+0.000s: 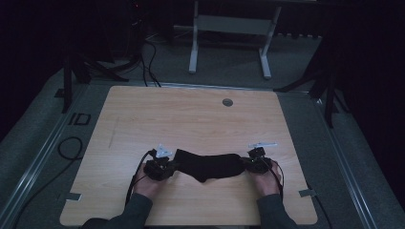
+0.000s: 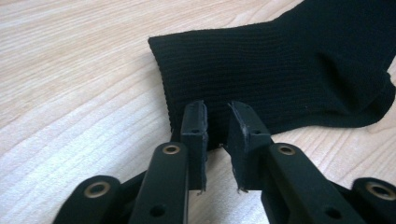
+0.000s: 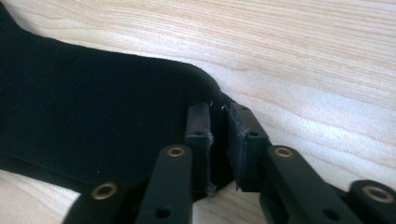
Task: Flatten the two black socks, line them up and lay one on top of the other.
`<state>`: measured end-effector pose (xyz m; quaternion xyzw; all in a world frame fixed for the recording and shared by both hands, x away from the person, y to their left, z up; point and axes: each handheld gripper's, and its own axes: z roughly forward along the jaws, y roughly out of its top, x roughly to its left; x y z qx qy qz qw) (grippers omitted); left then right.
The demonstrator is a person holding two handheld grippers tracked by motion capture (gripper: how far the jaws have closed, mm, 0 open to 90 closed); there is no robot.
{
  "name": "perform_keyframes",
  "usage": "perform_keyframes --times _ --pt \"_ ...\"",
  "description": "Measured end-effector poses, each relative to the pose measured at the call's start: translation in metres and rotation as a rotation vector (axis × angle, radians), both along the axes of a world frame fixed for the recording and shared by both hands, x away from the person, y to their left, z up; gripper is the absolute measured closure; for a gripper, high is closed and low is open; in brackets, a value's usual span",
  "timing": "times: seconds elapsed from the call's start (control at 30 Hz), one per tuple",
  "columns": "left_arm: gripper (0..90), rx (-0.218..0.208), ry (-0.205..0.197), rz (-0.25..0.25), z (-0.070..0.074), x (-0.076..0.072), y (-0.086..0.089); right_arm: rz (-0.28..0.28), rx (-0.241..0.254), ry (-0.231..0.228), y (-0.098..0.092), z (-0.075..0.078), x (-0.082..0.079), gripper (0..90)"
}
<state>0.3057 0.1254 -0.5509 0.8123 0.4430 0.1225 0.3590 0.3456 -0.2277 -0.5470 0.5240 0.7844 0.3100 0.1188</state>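
Note:
A black sock [image 1: 210, 166] lies flat and stretched sideways on the wooden table [image 1: 191, 119], near its front edge. My left gripper [image 1: 174, 166] sits at the sock's left end. In the left gripper view the ribbed cuff [image 2: 280, 60] lies just beyond the jaws [image 2: 217, 112], which stand slightly apart with the cuff's edge in the gap and not pinched. My right gripper [image 1: 246, 163] is at the sock's right end. In the right gripper view the toe end [image 3: 93, 107] reaches into the narrow gap of my right gripper [image 3: 218, 112], whose pads stand off the fabric.
A grey round grommet [image 1: 227, 102] is set into the far part of the tabletop. A white frame [image 1: 229, 28] stands on the floor behind the table. Cables [image 1: 71, 148] lie on the floor at the left. The person's sleeves come in at the bottom edge.

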Motion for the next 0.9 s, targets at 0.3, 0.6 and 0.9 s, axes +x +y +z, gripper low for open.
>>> perform_keyframes --times 0.3,0.6,0.9 --pt "60.7 -0.023 -0.037 0.008 0.006 0.001 0.005 0.013 0.031 -0.036 0.001 0.009 -0.004 55.5" --pt "49.9 -0.08 -0.066 0.036 0.013 0.001 0.018 -0.014 0.105 -0.111 -0.016 0.029 -0.014 49.4" --pt "50.4 -0.026 -0.076 0.106 0.011 0.007 0.028 -0.052 0.072 -0.096 -0.03 0.02 -0.011 49.1"
